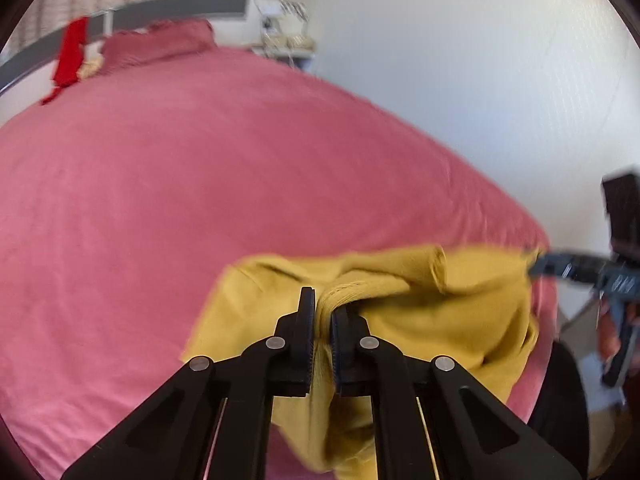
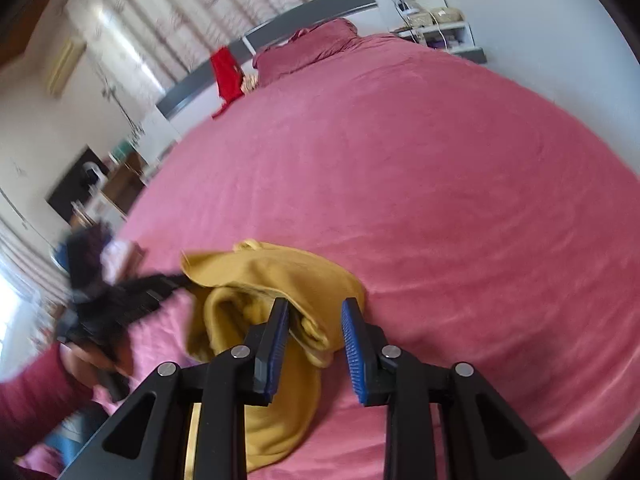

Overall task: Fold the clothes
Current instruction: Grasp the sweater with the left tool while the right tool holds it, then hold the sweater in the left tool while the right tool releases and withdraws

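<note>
A mustard-yellow garment (image 1: 420,312) lies bunched on the pink bed near its front edge; it also shows in the right wrist view (image 2: 272,280). My left gripper (image 1: 323,316) is shut on a gathered fold of the garment. It appears blurred at the garment's left corner in the right wrist view (image 2: 176,280). My right gripper (image 2: 316,320) is open, its blue-padded fingers either side of a thick fold of the garment, not closed on it. It shows at the garment's right edge in the left wrist view (image 1: 560,268).
The pink bedspread (image 2: 440,180) covers the wide bed. A pink pillow (image 2: 316,46) and a red cloth (image 2: 226,70) lie by the grey headboard (image 2: 304,12). A white shelf (image 2: 440,32) stands by the far wall. Furniture stands left of the bed (image 2: 100,188).
</note>
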